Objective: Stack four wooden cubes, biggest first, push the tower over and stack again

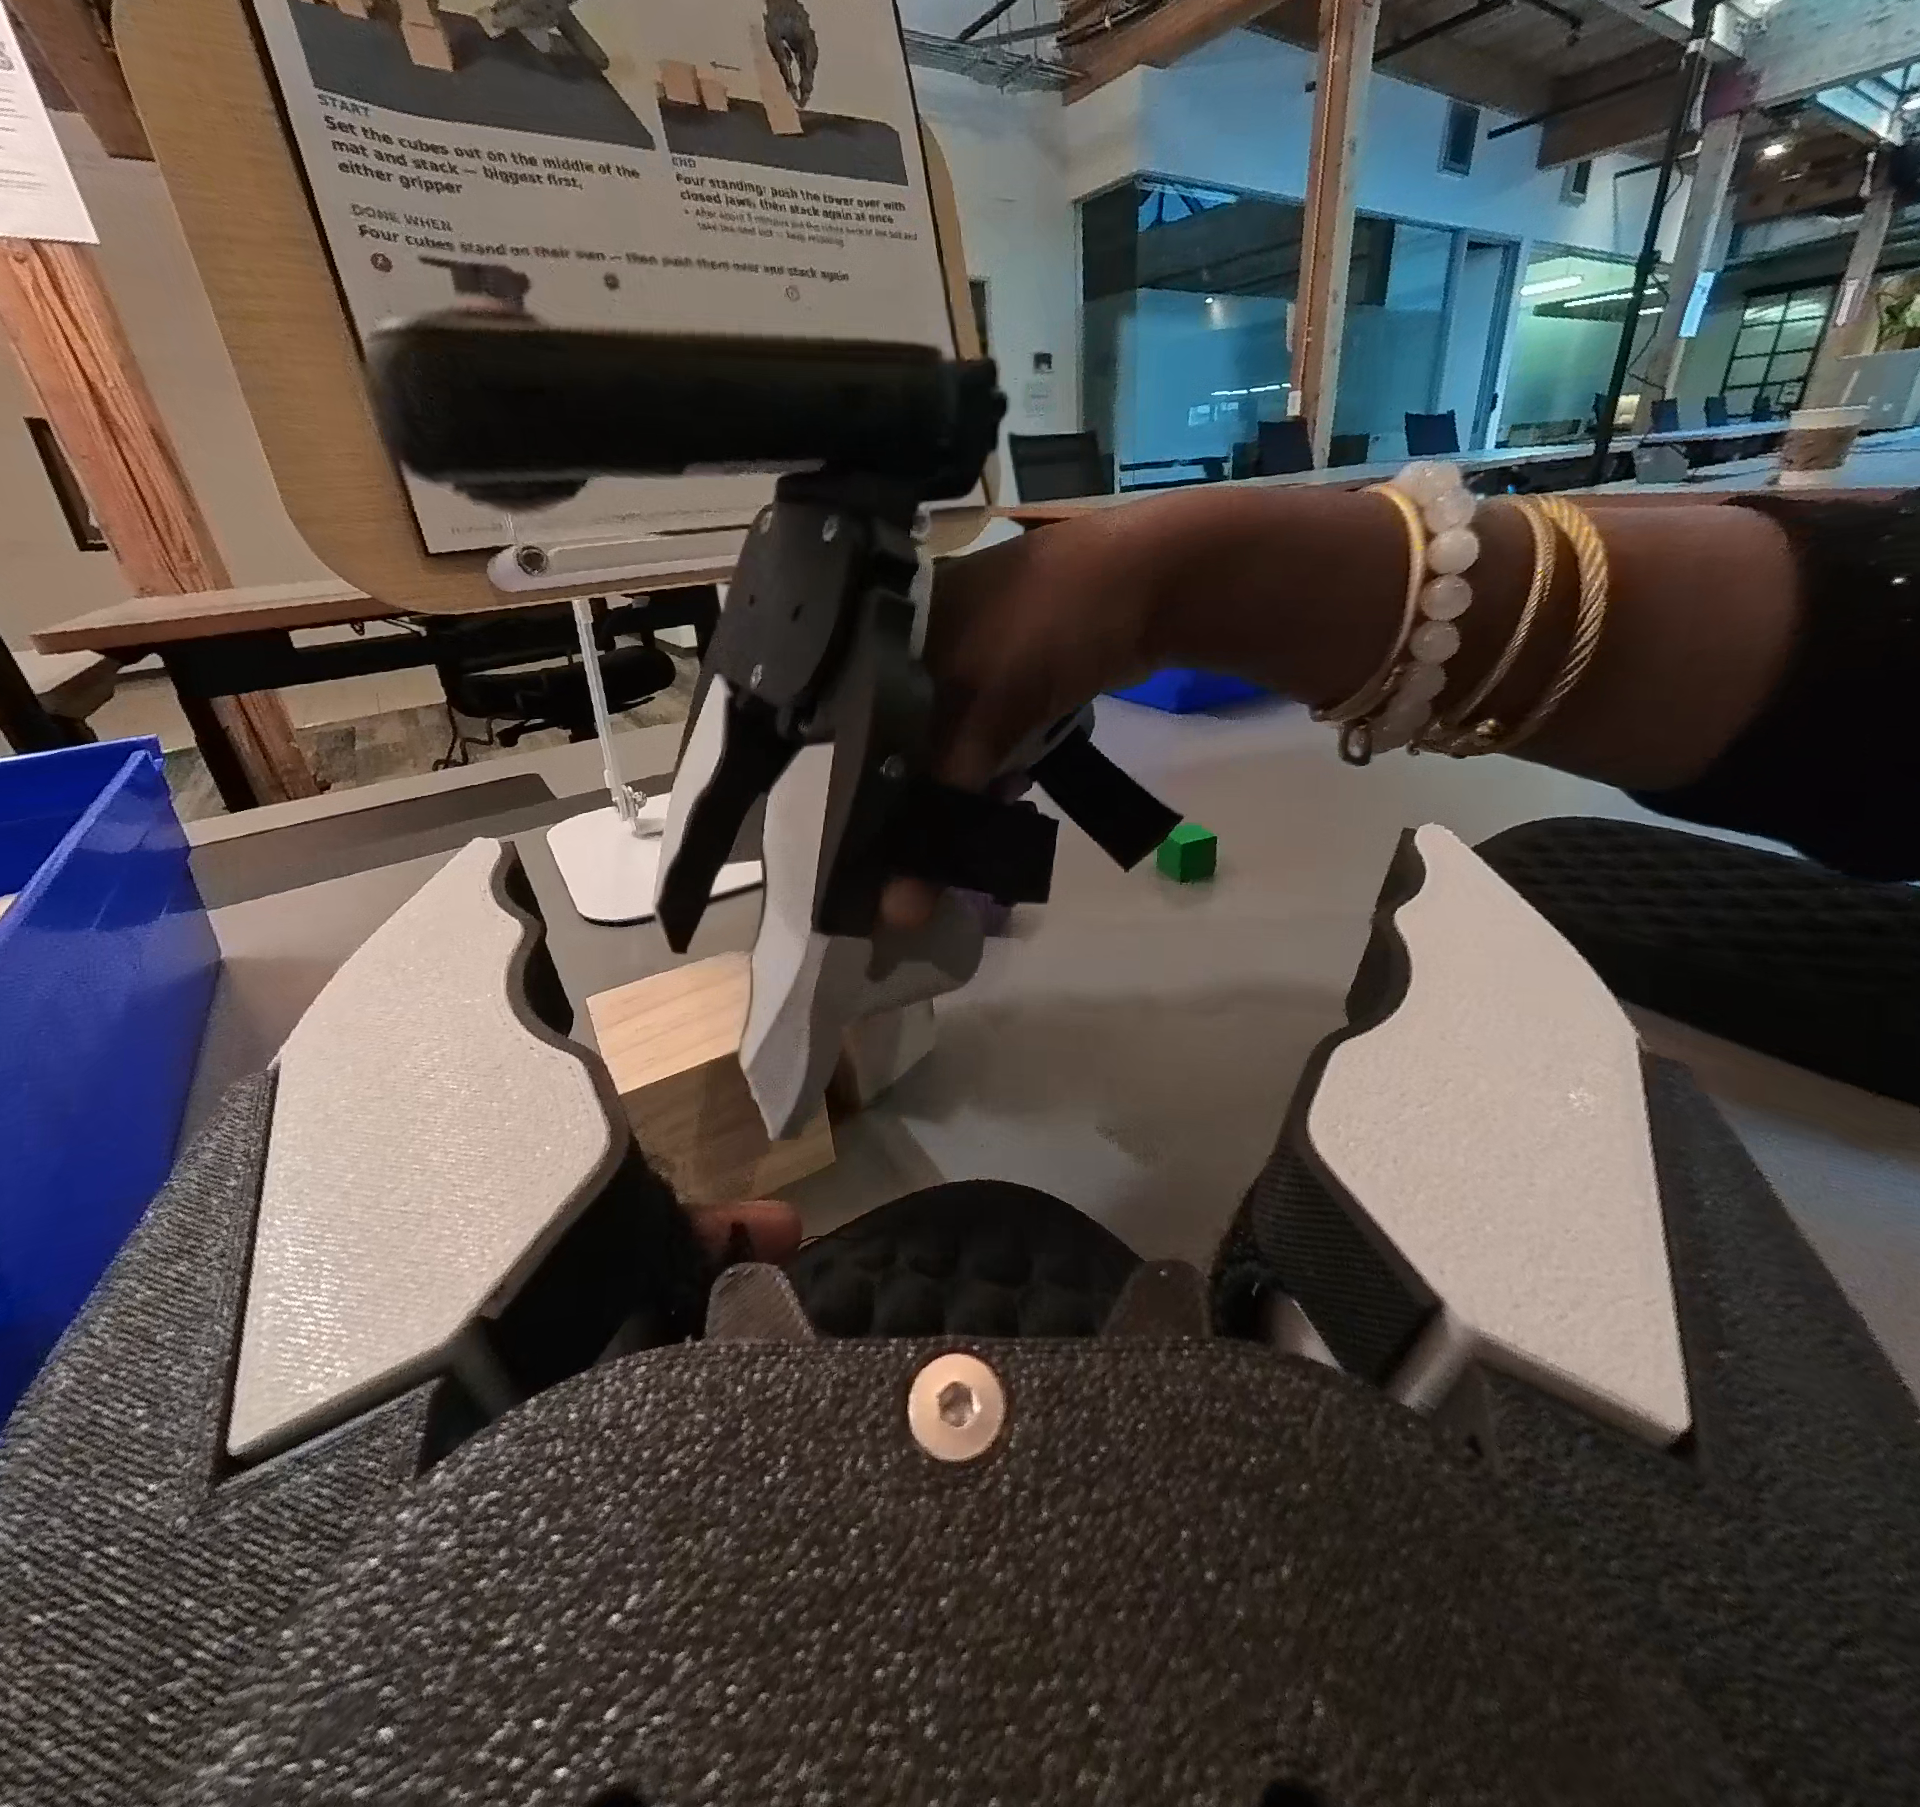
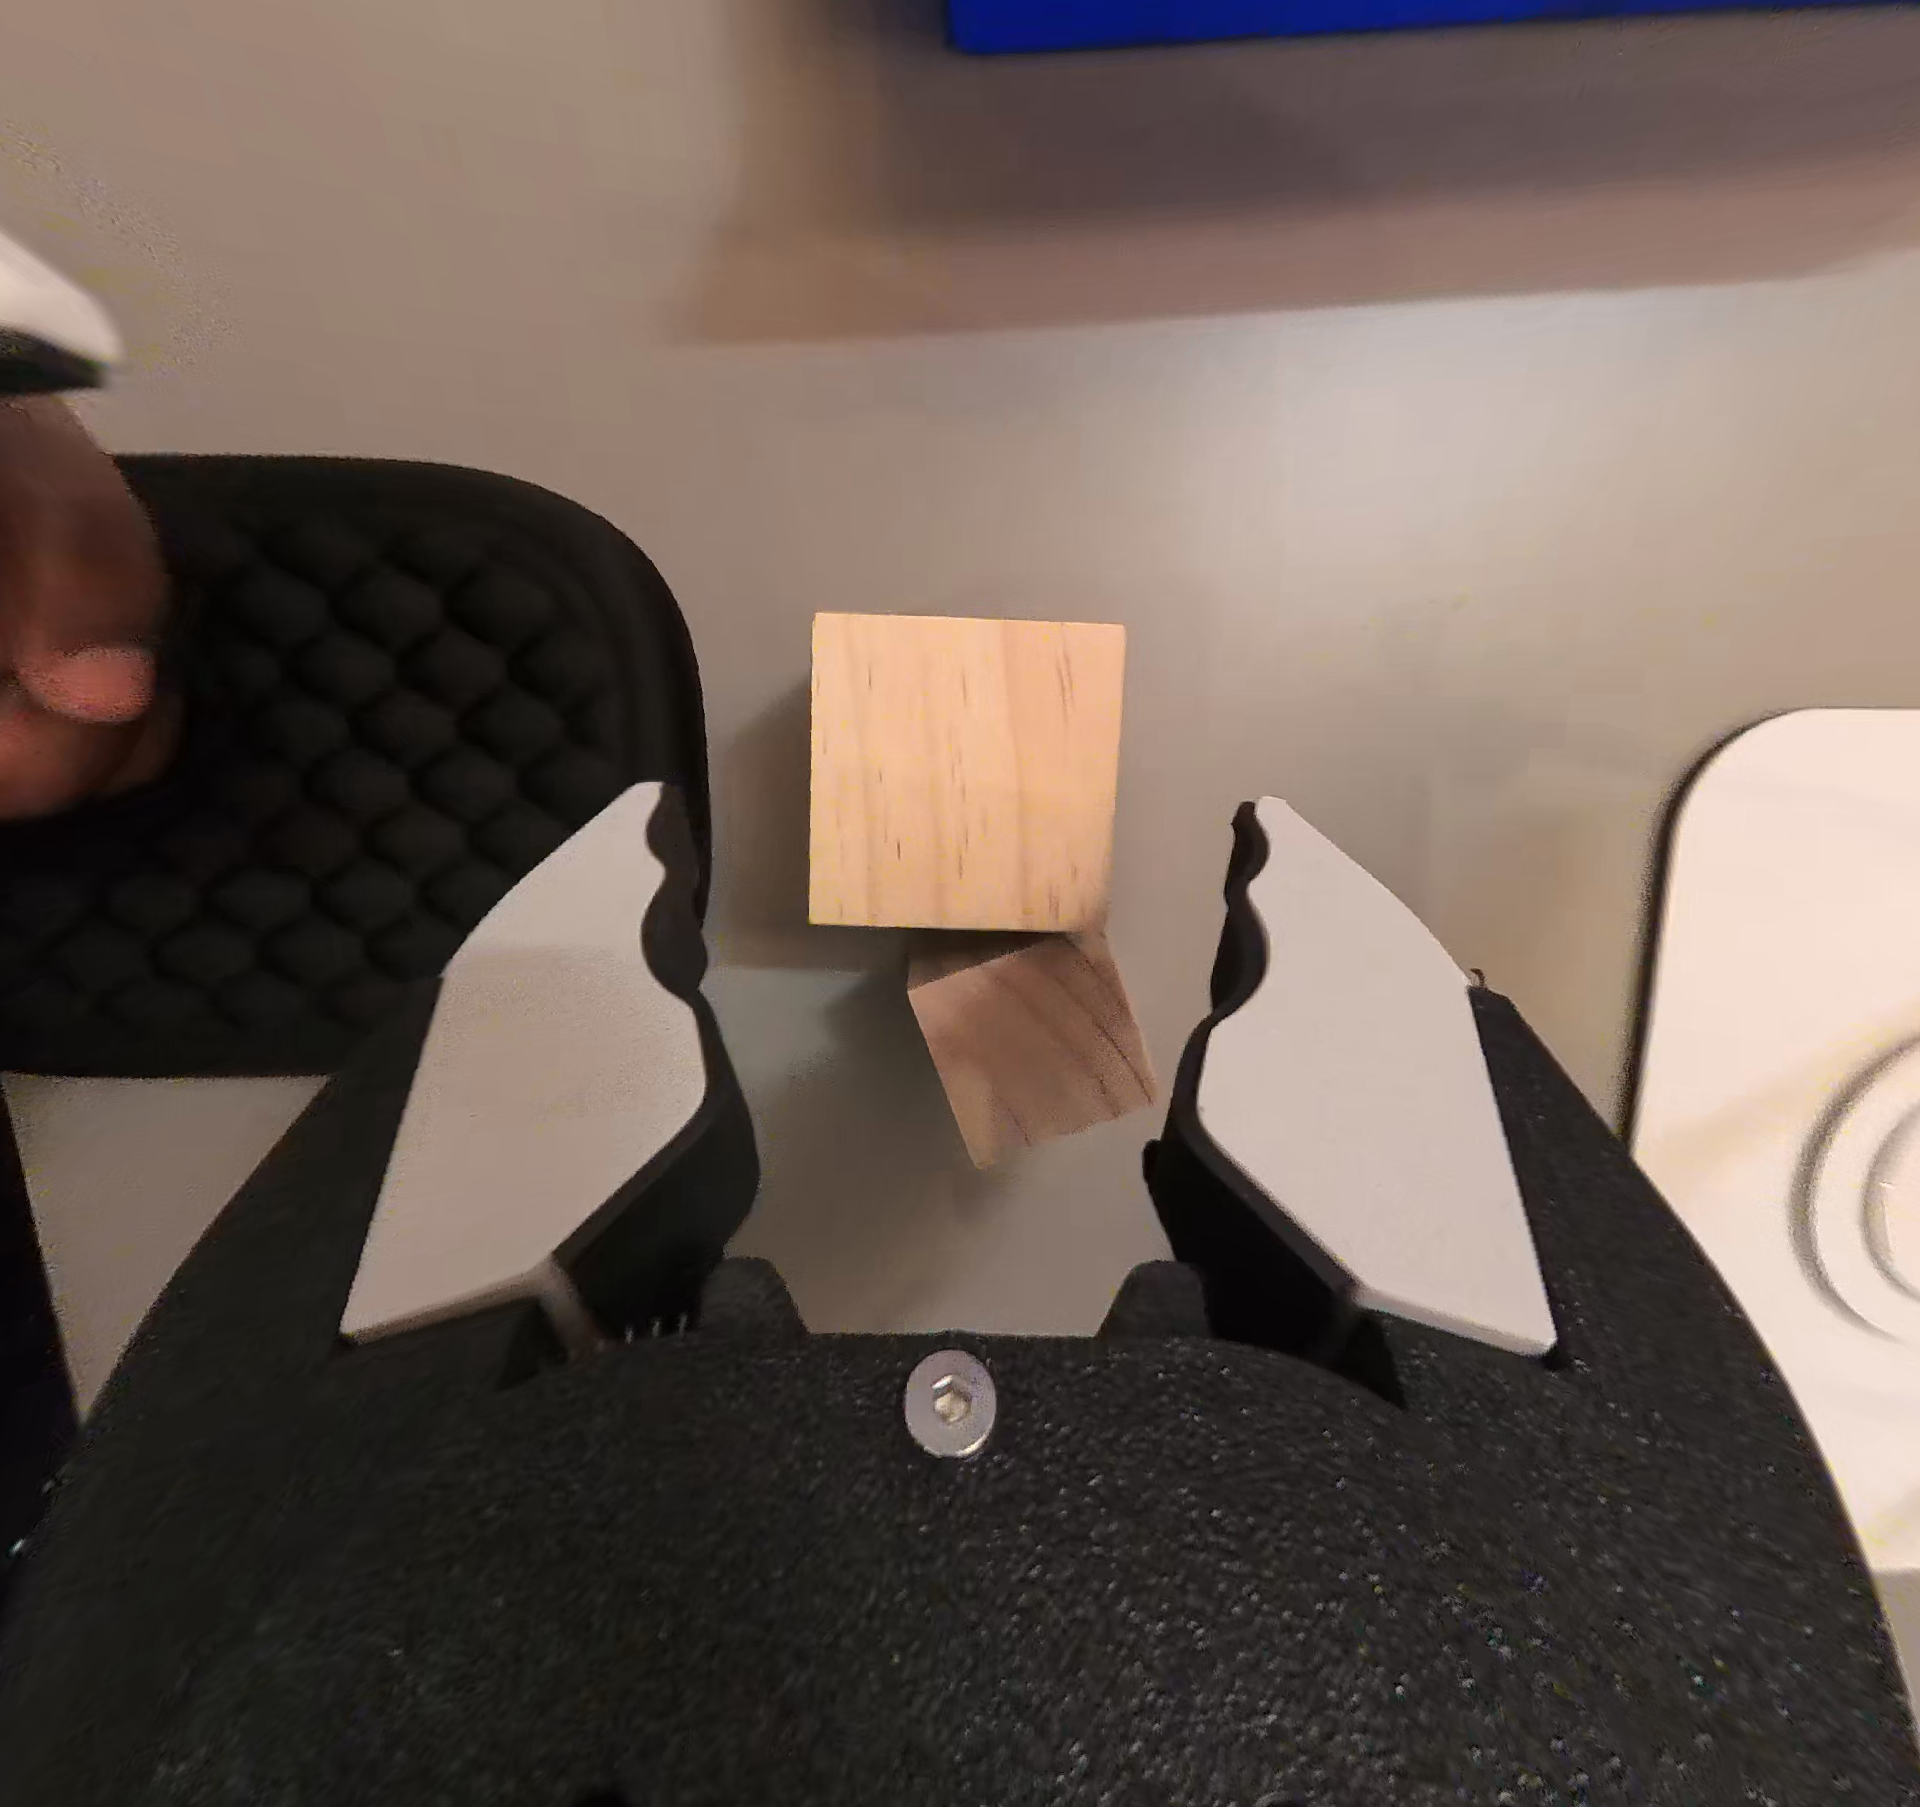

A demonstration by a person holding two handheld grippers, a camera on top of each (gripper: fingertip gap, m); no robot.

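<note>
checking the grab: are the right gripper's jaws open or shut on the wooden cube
Open: in the right wrist view the right gripper shows gaps between both pads and the light wooden cube.

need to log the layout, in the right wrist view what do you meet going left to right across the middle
black quilted pad → left finger → light wooden cube → right finger → white stand base

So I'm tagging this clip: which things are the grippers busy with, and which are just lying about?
In use:
right gripper, open, above the large wooden cube
small wooden cube, between its fingers, untouched
left gripper, open, empty

Lying about:
green cube
blue bin
white stand base
paper cup
</note>
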